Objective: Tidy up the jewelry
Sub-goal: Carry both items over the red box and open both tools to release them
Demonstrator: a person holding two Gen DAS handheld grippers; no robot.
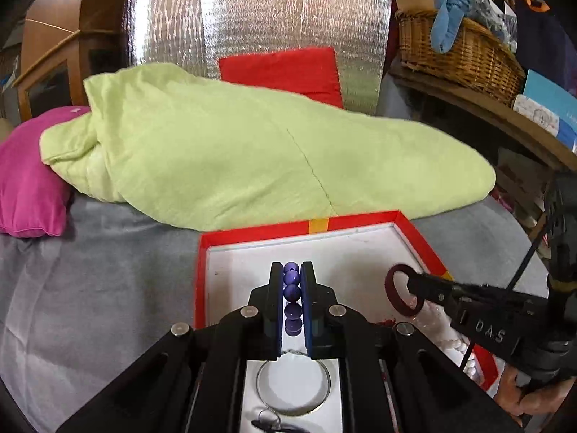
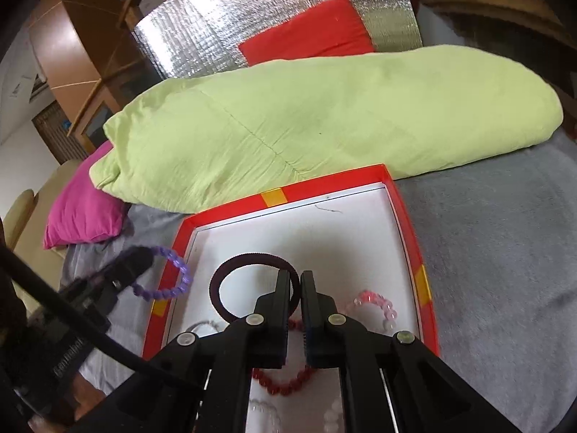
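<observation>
Covering most of the bed, a grey blanket [image 2: 505,252] carries a bunched lime-green duvet [image 1: 252,155] with a magenta pillow [image 1: 29,187] tucked at its end and a red cushion [image 1: 285,72] against a silver foil panel [image 1: 252,25] behind. Nearer lies the red box lid [image 2: 420,252], white inside, holding a pink bead bracelet [image 2: 378,303], a red bead bracelet [image 2: 285,386] and a thin metal bangle [image 1: 294,386]. Above its floor the left gripper [image 1: 292,281] has its jaws clamped on a purple bead bracelet [image 1: 292,292], whose loop shows over the lid's left rim in the right view. The right gripper [image 2: 295,285] has its jaws pressed together on a dark maroon hair tie [image 2: 230,278], held over the lid
</observation>
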